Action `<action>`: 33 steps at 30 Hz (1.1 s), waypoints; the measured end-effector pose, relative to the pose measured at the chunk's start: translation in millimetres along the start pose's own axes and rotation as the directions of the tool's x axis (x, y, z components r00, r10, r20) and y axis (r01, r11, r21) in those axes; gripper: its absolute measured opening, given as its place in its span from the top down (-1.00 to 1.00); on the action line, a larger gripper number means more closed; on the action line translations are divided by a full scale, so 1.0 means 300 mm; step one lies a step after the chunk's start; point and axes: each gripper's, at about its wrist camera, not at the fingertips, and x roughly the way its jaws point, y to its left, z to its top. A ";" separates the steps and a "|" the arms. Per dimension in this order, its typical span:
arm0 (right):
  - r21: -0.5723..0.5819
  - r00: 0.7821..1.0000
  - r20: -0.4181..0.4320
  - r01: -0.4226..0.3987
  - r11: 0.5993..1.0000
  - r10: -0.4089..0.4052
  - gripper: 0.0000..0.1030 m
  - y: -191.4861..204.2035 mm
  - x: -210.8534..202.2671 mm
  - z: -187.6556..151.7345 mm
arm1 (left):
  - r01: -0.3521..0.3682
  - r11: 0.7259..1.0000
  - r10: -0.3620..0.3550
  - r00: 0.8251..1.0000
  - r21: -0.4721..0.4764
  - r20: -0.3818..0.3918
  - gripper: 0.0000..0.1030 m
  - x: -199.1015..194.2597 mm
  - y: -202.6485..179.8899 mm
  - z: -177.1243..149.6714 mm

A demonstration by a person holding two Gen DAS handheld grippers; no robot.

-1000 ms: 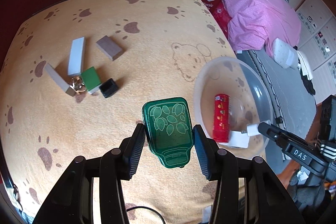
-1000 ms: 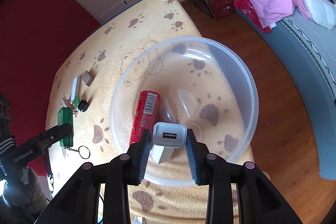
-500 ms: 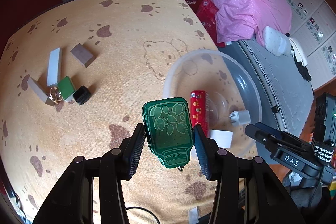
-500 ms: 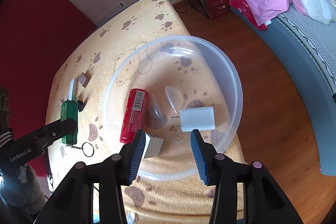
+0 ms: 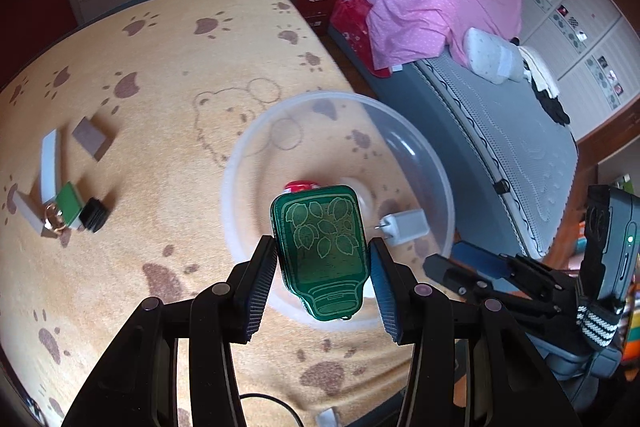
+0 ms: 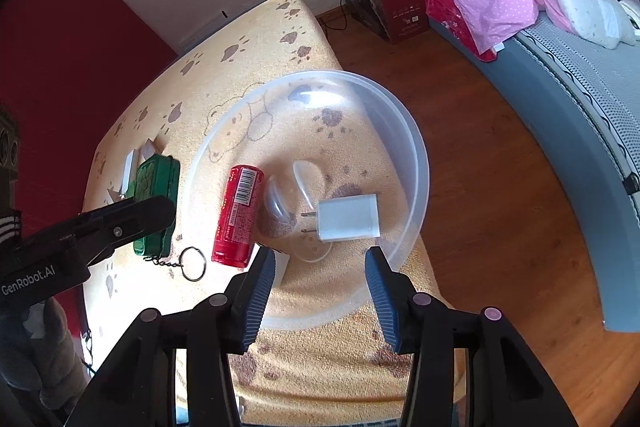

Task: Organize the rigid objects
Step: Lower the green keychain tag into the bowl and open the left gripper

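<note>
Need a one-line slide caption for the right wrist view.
Right gripper, jaws just opening and empty, above clear bowl holding white USB charger and red can.

White charger (image 6: 348,218) dropped from right gripper (image 6: 320,259) into bowl (image 6: 416,163); fingers just opened, nothing between. Green tin (image 5: 320,247) carried over bowl.

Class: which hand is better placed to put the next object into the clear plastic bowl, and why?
Left: its tool grips the green leaf-patterned case beside the clear plastic bowl. The right tool is empty.
</note>
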 end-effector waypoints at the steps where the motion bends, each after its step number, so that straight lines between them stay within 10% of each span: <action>1: 0.000 1.000 0.000 0.000 1.000 0.000 0.03 -0.004 0.000 0.002 | 0.006 1.000 -0.006 1.000 0.008 0.001 0.07 0.007 -0.012 0.005; 18: -0.033 1.000 0.013 -0.018 0.999 0.018 -0.04 0.030 0.012 0.002 | 0.009 0.999 -0.009 1.000 -0.048 -0.012 -0.12 0.032 0.023 -0.003; 25: -0.061 0.997 0.074 0.008 0.998 -0.004 -0.53 0.057 0.001 0.001 | -0.024 0.996 0.023 1.000 -0.088 -0.014 -0.12 0.014 0.078 -0.032; 33: -0.134 0.999 0.025 -0.021 0.991 0.024 -0.53 0.137 0.024 -0.002 | -0.054 0.987 0.052 0.999 -0.151 -0.015 -0.12 -0.009 0.165 -0.059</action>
